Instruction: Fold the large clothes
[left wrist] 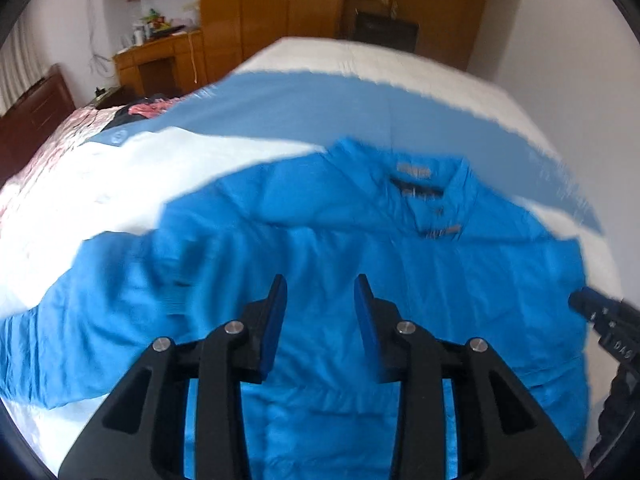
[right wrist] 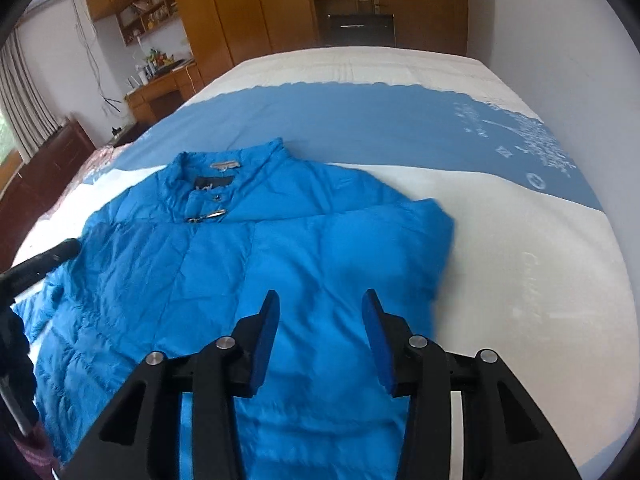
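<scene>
The left gripper (left wrist: 321,292) hangs over the blue jacket (right wrist: 248,264), jaws apart and holding nothing. The jacket lies spread, collar away, on the white and blue bed (right wrist: 520,280). The right gripper (right wrist: 320,308) hovers likewise, parted and empty

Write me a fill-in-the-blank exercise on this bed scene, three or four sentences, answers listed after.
1. The jacket spread on the bed is bright ____.
2. Both the left tongs and the right tongs stand ____, with nothing between the pads.
3. The jacket's collar points toward the ____ wardrobe at the far wall.
4. A ____ clasp lies just below the collar.

Missing words: blue; open; wooden; metal
</scene>
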A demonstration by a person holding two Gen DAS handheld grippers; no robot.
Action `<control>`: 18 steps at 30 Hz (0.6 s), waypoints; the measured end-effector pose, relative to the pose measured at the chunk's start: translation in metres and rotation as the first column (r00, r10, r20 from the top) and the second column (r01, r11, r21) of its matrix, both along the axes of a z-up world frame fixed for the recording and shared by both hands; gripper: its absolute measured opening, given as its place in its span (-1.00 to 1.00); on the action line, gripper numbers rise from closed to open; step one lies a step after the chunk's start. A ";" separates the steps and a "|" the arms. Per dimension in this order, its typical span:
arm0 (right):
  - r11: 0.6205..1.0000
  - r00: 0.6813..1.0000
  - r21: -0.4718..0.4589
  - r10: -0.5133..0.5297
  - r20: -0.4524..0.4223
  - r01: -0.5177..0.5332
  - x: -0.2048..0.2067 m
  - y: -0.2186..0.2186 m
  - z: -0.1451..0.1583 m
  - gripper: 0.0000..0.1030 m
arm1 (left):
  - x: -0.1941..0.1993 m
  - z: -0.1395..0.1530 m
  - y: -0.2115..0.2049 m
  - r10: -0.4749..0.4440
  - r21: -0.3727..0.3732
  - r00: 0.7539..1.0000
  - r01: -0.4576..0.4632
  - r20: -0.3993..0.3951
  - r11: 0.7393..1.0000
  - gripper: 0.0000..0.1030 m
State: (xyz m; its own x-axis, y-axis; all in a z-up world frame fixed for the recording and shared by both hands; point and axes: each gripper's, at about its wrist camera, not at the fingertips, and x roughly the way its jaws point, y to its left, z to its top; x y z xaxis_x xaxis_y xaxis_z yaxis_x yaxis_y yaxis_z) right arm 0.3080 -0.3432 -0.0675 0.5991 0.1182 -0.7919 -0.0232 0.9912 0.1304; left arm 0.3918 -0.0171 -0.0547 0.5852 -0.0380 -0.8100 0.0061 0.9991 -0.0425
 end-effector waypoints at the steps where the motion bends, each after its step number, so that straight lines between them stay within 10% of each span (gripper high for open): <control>1: 1.000 1.000 -0.011 -0.005 -0.002 0.005 0.002 0.001 -0.006 -0.16 | 0.005 -0.009 -0.002 -0.004 0.007 1.000 0.004 -0.019 1.000 -0.35; 11: 0.995 1.000 -0.098 0.006 -0.018 -0.007 0.003 0.016 -0.047 -0.19 | 0.015 -0.057 -0.007 -0.027 0.059 0.999 0.030 -0.044 0.998 -0.33; 18: 0.997 1.000 0.069 0.017 0.003 -0.017 -0.006 -0.004 -0.034 -0.18 | 0.012 -0.040 0.000 -0.003 0.030 0.998 0.005 -0.057 1.000 -0.31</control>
